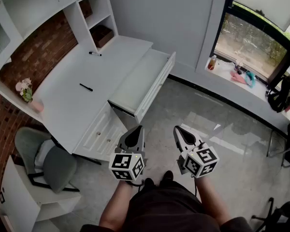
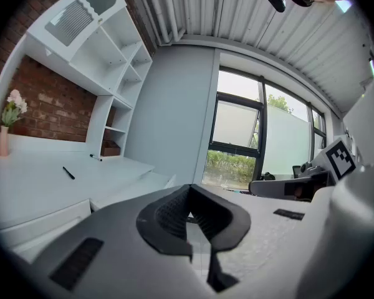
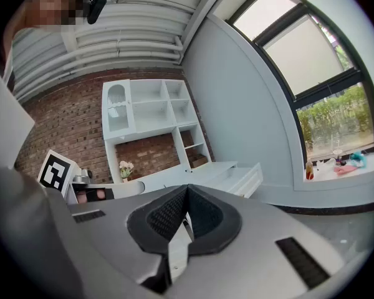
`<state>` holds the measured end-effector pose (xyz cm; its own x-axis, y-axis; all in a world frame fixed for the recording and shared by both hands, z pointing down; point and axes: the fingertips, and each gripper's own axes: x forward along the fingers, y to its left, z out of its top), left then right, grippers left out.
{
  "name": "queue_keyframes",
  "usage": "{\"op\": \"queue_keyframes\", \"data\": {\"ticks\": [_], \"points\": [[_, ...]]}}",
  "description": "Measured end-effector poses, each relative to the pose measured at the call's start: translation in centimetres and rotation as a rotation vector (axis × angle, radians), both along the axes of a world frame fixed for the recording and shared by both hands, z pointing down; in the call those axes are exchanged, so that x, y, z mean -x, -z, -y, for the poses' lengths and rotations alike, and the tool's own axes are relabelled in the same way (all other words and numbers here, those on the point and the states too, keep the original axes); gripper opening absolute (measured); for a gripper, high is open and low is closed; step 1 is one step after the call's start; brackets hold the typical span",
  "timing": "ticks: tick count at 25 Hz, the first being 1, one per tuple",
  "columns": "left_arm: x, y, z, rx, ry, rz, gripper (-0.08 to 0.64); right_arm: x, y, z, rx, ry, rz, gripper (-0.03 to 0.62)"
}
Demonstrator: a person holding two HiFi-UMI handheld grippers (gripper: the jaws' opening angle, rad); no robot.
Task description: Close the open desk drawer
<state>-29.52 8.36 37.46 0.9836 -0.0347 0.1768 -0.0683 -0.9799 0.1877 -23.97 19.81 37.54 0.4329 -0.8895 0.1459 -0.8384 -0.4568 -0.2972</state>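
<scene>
The white desk [image 1: 72, 95] runs along the brick wall at the left. Its top drawer [image 1: 142, 81] is pulled far out toward the room, and its white front panel [image 1: 157, 92] faces the floor space. The drawer also shows in the left gripper view [image 2: 146, 185] and in the right gripper view [image 3: 244, 178]. My left gripper [image 1: 135, 132] and right gripper [image 1: 180, 131] hang side by side over the floor, a short way short of the drawer front. Both are shut with nothing in them, as each own view shows [image 2: 188, 192] [image 3: 187, 193].
Two black pens [image 1: 86, 87] [image 1: 94, 53] lie on the desktop, and a pink vase of flowers [image 1: 28, 94] stands at its left end. A grey chair [image 1: 50, 161] sits under the desk. Lower drawers [image 1: 101, 134] are closed. A window sill [image 1: 232, 71] holds bottles; a black bag [image 1: 281, 94] hangs at the right.
</scene>
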Motion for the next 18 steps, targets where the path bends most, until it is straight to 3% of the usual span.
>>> {"op": "queue_keyframes", "data": {"ticks": [18], "points": [[-3.6, -2.7, -0.9, -0.004, 0.091, 0.026, 0.009, -5.6, -1.8, -4.7, 0.025, -0.035, 0.017, 0.005]]}}
